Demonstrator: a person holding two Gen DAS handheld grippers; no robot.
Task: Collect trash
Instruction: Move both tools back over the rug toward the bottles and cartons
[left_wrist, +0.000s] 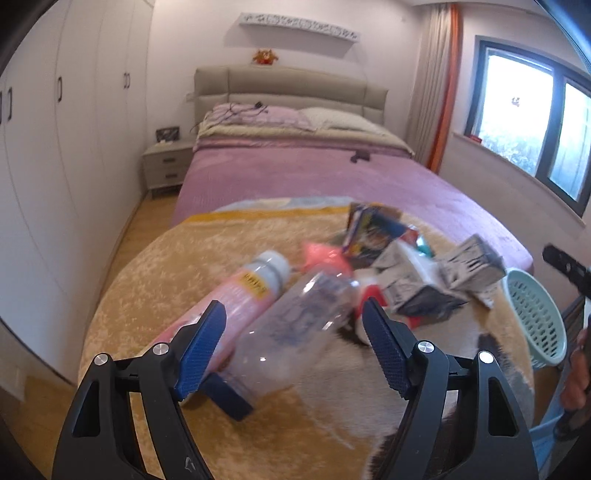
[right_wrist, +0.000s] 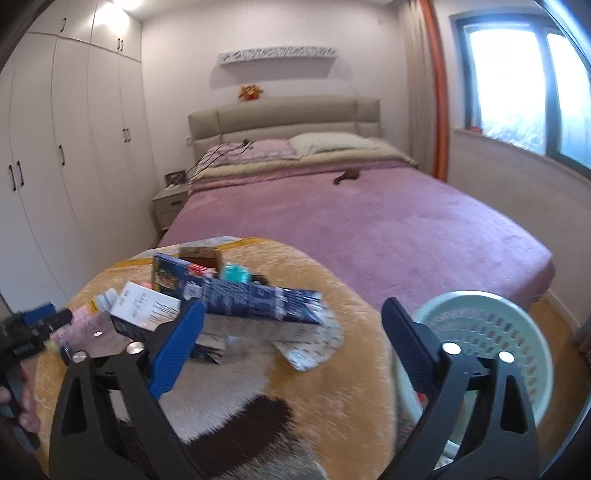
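Trash lies on a round surface under a yellow plush blanket (left_wrist: 155, 295). My left gripper (left_wrist: 295, 325) is open, its jaws either side of a clear plastic bottle (left_wrist: 295, 325) with a blue cap. A pink bottle (left_wrist: 240, 291) lies left of it. Crushed cartons (left_wrist: 424, 284) and a colourful box (left_wrist: 373, 225) lie behind. My right gripper (right_wrist: 295, 328) is open and empty, above the blanket (right_wrist: 332, 387), near a flattened blue carton (right_wrist: 258, 299). A pale green basket (right_wrist: 491, 339) stands to its right; it also shows in the left wrist view (left_wrist: 535, 314).
A bed with a purple cover (right_wrist: 369, 221) stands behind the blanketed surface. White wardrobes (left_wrist: 55, 147) line the left wall. A nightstand (left_wrist: 166, 166) is by the headboard. A window (right_wrist: 517, 74) is on the right. The left gripper shows at the right wrist view's left edge (right_wrist: 33, 325).
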